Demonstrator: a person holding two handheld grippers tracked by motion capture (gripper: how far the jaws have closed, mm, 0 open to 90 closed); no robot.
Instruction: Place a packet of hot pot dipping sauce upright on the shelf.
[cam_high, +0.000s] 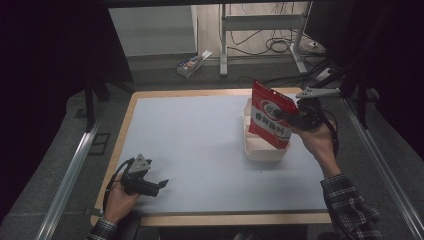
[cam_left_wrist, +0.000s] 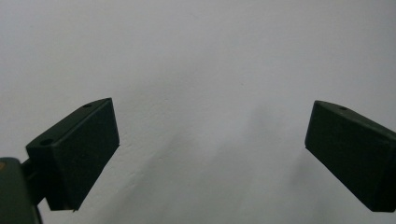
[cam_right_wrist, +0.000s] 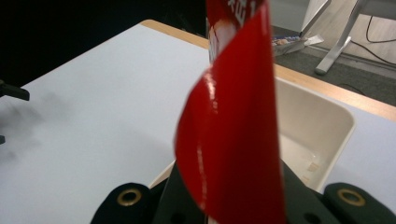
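Note:
A red snack bag (cam_high: 270, 118) with white print hangs upright over the cream bin (cam_high: 255, 151), its lower edge inside the bin's mouth. My right gripper (cam_high: 294, 119) is shut on the bag's right side. In the right gripper view the glossy red bag (cam_right_wrist: 236, 130) rises between the jaws, edge on, with the cream bin (cam_right_wrist: 327, 126) behind it. My left gripper (cam_high: 159, 185) rests low near the table's front left corner, jaws wide apart. The left gripper view has my left gripper (cam_left_wrist: 212, 149) open over bare white tabletop.
The white table top (cam_high: 190, 145) has a wooden rim. On the floor beyond it lie a small box (cam_high: 191, 64), desk legs (cam_high: 223, 45) and loose cables (cam_high: 280, 45). Metal rails run along both sides.

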